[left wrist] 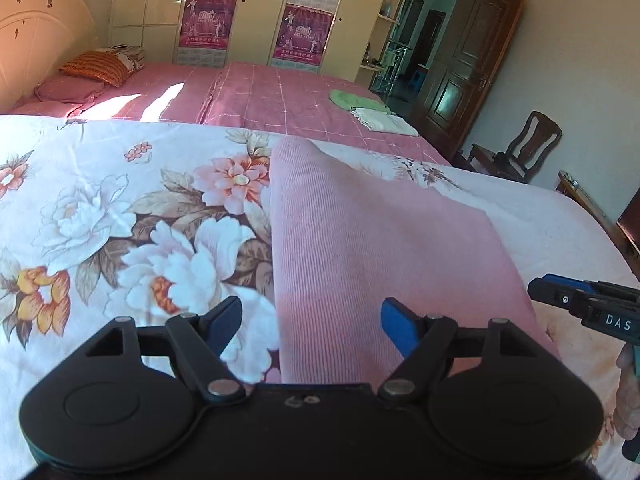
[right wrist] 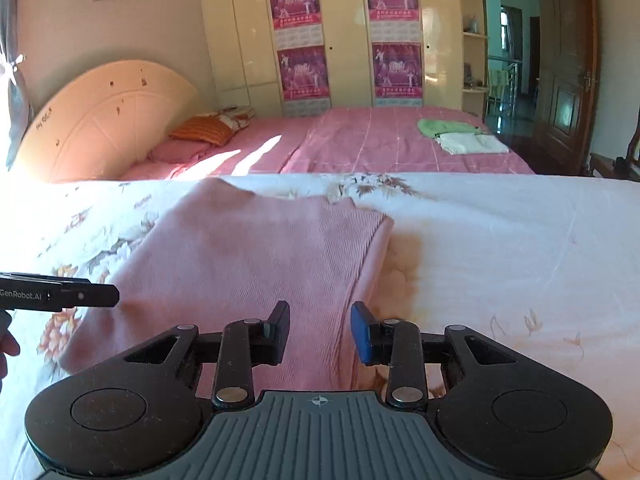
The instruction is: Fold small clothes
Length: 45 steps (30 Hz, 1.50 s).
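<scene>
A pink ribbed garment (left wrist: 360,240) lies on the floral quilt (left wrist: 120,220), partly folded lengthwise, with its far end slightly raised. It also shows in the right wrist view (right wrist: 248,264). My left gripper (left wrist: 312,328) is open, its fingers straddling the garment's near left edge. My right gripper (right wrist: 320,332) is open over the garment's near right edge, holding nothing. The right gripper also shows at the right edge of the left wrist view (left wrist: 560,300); the left gripper shows at the left of the right wrist view (right wrist: 96,296).
A second bed with a pink checked cover (right wrist: 400,144) stands behind, carrying a green cloth (right wrist: 444,126), a folded white cloth (right wrist: 472,143) and pillows (right wrist: 204,130). A wardrobe with posters (right wrist: 344,36), an open wooden door (right wrist: 568,72) and a chair (left wrist: 520,148) stand further back.
</scene>
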Each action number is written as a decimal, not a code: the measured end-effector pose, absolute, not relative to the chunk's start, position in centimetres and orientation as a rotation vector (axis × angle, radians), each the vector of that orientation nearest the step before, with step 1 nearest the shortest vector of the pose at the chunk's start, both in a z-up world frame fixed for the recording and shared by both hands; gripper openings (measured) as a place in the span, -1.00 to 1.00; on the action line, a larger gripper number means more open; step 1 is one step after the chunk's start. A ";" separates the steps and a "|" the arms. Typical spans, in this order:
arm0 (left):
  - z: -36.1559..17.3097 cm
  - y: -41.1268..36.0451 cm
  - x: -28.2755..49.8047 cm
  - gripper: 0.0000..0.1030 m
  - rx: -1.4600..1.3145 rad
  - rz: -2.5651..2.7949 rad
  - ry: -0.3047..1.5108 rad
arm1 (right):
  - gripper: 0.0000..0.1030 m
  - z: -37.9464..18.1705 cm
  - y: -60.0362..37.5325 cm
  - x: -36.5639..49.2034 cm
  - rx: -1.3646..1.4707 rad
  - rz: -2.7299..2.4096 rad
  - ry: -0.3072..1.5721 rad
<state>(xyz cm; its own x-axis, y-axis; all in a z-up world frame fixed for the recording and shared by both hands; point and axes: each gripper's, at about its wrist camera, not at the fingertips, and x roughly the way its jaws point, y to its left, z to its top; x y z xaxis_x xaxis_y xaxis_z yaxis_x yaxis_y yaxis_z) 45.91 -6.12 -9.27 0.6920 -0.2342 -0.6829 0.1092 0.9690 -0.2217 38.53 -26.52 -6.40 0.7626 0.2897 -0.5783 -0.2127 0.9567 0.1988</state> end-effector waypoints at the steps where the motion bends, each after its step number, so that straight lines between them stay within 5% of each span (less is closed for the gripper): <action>1: -9.8 -6.5 47.0 0.49 -0.150 -0.186 0.809 | -0.33 -7.0 -26.2 39.5 0.126 0.283 0.663; 4: -11.8 -6.6 48.8 0.77 -0.134 -0.174 0.891 | -0.33 -9.4 -25.2 41.6 0.053 0.257 0.764; 16: -11.3 -4.4 47.8 0.74 -0.348 -0.281 0.911 | -0.30 -8.1 -34.7 40.8 0.511 0.304 0.839; 18: -12.2 -4.2 48.2 0.74 -0.373 -0.279 0.934 | 0.28 -8.6 -35.8 40.7 0.604 0.330 0.844; 20: -12.6 -4.0 48.4 0.76 -0.391 -0.299 0.925 | 0.43 -8.9 -36.4 40.7 0.658 0.383 0.844; 24: -12.5 -3.8 49.3 0.66 -0.419 -0.362 0.950 | 0.43 -9.1 -36.2 41.1 0.631 0.436 0.862; 26: -12.6 -3.4 49.5 0.27 -0.477 -0.428 0.952 | 0.43 -9.0 -35.9 41.5 0.632 0.474 0.881; 30: -13.3 -3.3 49.7 0.22 -0.486 -0.430 0.974 | 0.42 -8.9 -35.2 42.2 0.587 0.563 0.937; 34: -13.9 -3.7 50.7 0.32 -0.519 -0.439 0.977 | 0.40 -9.6 -35.5 44.0 0.642 0.571 0.937; 37: -13.8 -4.6 51.5 0.41 -0.501 -0.442 0.984 | 0.17 -10.2 -34.9 45.2 0.685 0.574 0.949; 38: -13.7 -4.9 51.6 0.38 -0.485 -0.436 0.989 | -0.02 -10.2 -34.6 45.3 0.675 0.579 0.962; 45: -13.0 -7.0 51.2 0.04 -0.332 -0.384 0.952 | -0.48 -10.6 -34.0 45.0 0.624 0.536 0.949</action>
<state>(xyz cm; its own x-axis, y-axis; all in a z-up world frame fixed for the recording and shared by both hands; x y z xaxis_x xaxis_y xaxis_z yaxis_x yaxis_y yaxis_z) 51.16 -7.00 -13.01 0.5226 -0.4572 -0.7196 0.1705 0.8830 -0.4372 44.97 -34.00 -10.58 0.4805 0.6647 -0.5721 -0.1468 0.7041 0.6948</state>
